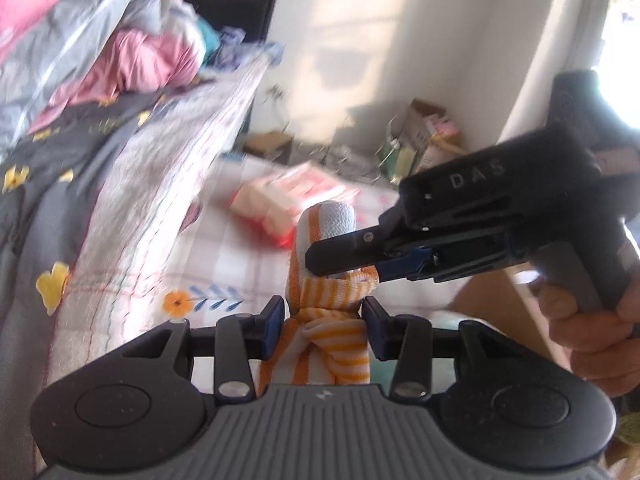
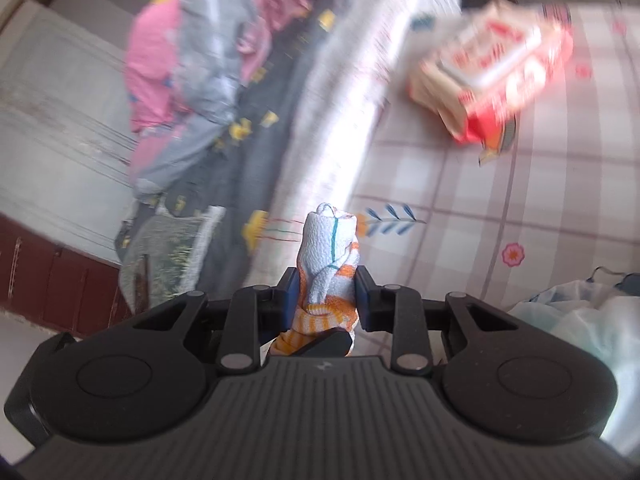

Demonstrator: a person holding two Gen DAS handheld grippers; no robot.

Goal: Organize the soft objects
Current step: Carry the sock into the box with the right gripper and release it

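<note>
A rolled orange-and-white striped sock (image 1: 326, 264) with a pale blue toe is held up in the air above the bed. My left gripper (image 1: 323, 322) is shut on its lower striped part. My right gripper (image 1: 340, 258) comes in from the right in the left wrist view and is shut on the sock's upper part. In the right wrist view the same sock (image 2: 330, 252) stands between my right gripper's (image 2: 326, 294) pads, pale end forward. Both views are blurred by motion.
A red-and-white tissue pack (image 1: 292, 196) lies on the checked floral sheet (image 1: 224, 264); it also shows in the right wrist view (image 2: 496, 68). A dark flowered quilt (image 1: 52, 168) and pink-grey bedding (image 1: 100, 48) pile up at the left. Boxes (image 1: 424, 132) stand by the wall.
</note>
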